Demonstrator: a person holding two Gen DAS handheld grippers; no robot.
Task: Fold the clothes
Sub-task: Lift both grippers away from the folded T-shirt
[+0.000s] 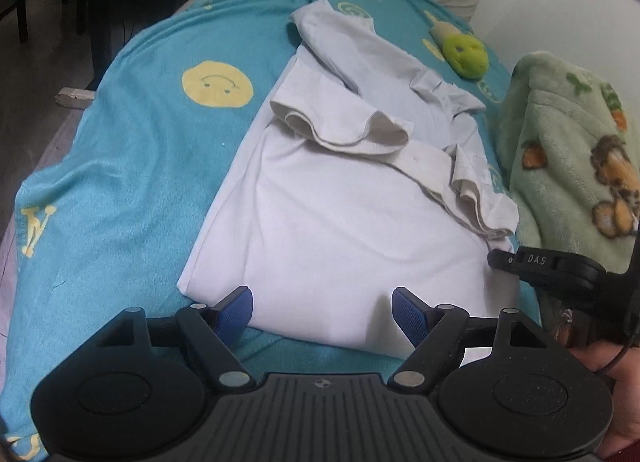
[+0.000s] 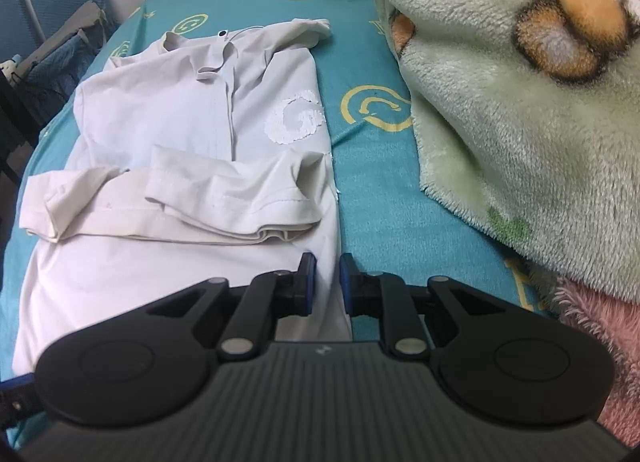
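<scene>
With the left tool (image 1: pixel 323 312) released and the right tool (image 2: pixel 328 284) clenched on the white shirt (image 2: pixel 168 130) hem, lifting could spill the folded sleeves ahead.

- Soft, even indoor light; shadows stay faint.
- Fisheye bending curves the bed (image 1: pixel 120 150) toward 9 and 3 o'clock.
- Blanket (image 2: pixel 520 102) at 2 o'clock looks blurred.

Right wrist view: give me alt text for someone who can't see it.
A white shirt lies on a teal smiley-print bedsheet, both sleeves folded across its front. The right gripper, nearly closed, sits at the shirt's right edge; a green fleece blanket is heaped alongside.
</scene>
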